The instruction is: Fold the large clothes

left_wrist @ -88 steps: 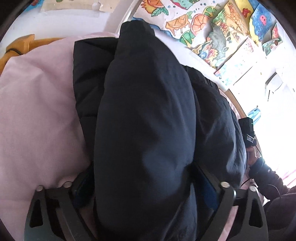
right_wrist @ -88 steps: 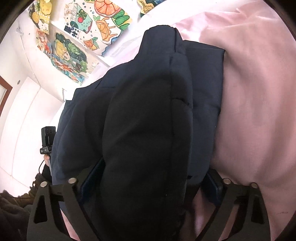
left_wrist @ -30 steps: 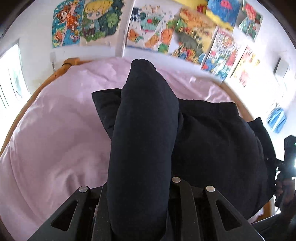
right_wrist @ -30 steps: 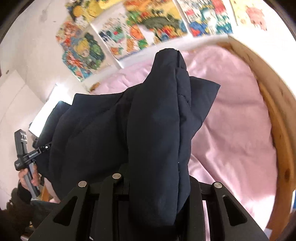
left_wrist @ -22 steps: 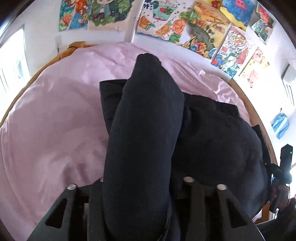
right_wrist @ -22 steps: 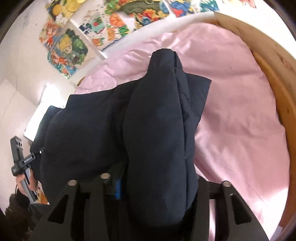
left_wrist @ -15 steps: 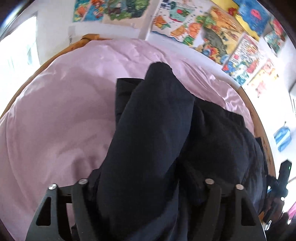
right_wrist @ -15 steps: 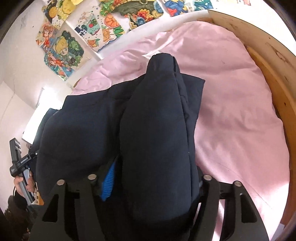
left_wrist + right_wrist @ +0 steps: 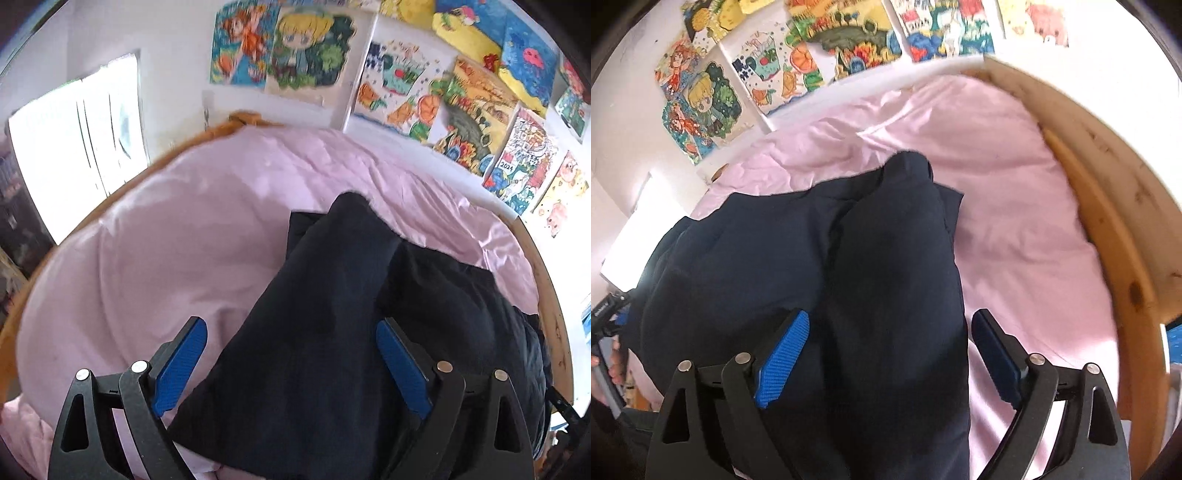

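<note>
Colourful drawings [image 9: 402,96] cover the white wall behind the bed [image 9: 1115,236], which has a wooden frame and a pink sheet [image 9: 159,258]. On the sheet, toward the near edge of the bed, lies the dark navy jacket [image 9: 332,314], bunched into thick ridges. My left gripper [image 9: 291,354] and my right gripper [image 9: 890,339] are both opening; each has a padded fold between its blue pads, and the pads no longer press it. I think the puffy cloth can spring back and unfold, or slide off the near edge, because nothing holds it down.
</note>
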Demonstrator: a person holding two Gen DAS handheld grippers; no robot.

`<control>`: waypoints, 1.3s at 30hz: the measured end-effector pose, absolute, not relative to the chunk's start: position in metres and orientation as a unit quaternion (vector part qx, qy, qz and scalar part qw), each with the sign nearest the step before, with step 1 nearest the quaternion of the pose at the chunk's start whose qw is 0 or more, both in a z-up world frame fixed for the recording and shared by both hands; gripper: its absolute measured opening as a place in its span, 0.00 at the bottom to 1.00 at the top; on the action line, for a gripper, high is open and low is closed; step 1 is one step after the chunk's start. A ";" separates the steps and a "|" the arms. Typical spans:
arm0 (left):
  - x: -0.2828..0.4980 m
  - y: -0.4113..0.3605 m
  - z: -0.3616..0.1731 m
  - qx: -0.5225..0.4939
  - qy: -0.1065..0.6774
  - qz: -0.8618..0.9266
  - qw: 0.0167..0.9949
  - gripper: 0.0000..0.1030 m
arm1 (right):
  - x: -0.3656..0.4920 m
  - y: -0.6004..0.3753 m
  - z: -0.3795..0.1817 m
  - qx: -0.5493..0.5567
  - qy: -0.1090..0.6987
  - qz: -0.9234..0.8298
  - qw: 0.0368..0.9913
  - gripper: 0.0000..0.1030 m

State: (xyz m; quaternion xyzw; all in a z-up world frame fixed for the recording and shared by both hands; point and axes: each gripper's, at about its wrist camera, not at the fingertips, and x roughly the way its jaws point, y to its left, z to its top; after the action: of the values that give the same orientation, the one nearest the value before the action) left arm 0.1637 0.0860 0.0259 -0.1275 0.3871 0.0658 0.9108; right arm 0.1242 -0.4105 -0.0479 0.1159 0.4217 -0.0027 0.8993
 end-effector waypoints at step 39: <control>-0.049 0.008 0.029 -0.005 0.241 -0.046 0.970 1.00 | -0.089 -0.278 0.019 0.024 0.215 0.012 0.976 0.99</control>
State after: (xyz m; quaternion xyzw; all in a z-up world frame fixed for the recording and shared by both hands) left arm -0.0491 0.0084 0.0290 -0.0050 0.2407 -0.0455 0.9695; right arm -0.0895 -0.2783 0.0189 0.0238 0.2153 0.0116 0.9762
